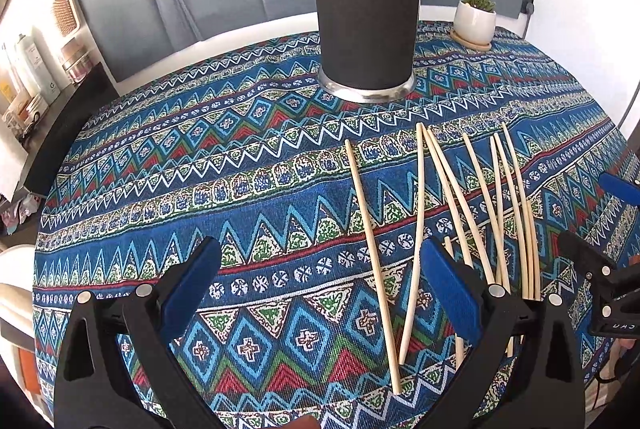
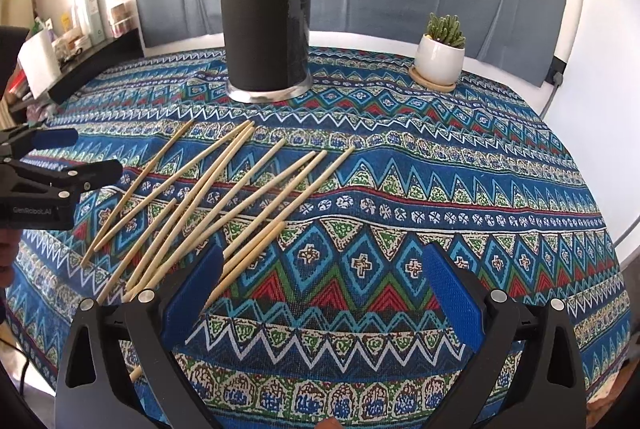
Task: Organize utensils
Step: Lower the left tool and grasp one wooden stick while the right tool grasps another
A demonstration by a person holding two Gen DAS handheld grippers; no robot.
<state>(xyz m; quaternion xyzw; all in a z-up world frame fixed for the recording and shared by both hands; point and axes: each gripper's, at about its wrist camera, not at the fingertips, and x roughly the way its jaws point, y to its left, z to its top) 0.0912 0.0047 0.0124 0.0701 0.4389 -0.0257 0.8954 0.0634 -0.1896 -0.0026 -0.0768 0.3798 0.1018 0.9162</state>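
Right now I've got both tools hovering low over the surface (image 2: 500,157), which is covered w/ a blue, red and green zigzag-patterned cloth. My left hand-held gripper (image 1: 320,269) has its blue-padded jaws spread wide, nothing between them; same for the right hand-held gripper (image 2: 324,269), gaping and empty. In the right wrist view the left tool shows at the left edge, also parted.

Task items: a loose scatter of pale wooden chopsticks (image 2: 224,197) lying flat on the cloth, about ten or so, some crossing each other, thin ends pointing roughly toward the far side. They sit between the two tools, to the right of my left gripper and left of my right one. One stick (image 1: 372,261) lies a bit apart from the rest on the left flank of the pile.

Destination, I'd judge, is the tall black cylindrical holder w/ a shiny metal base (image 1: 366,17), upright at the far side, well apart from the sticks. Can't see inside it from either cam. A small green succulent in a white pot on a wooden saucer (image 2: 440,57) stands to its right, prob. just decor.

My read: nothing collected yet, jaws held wide so I can straddle a stick. Since they overlap, I'd go for the lone outer one first, less chance of dragging neighbours.
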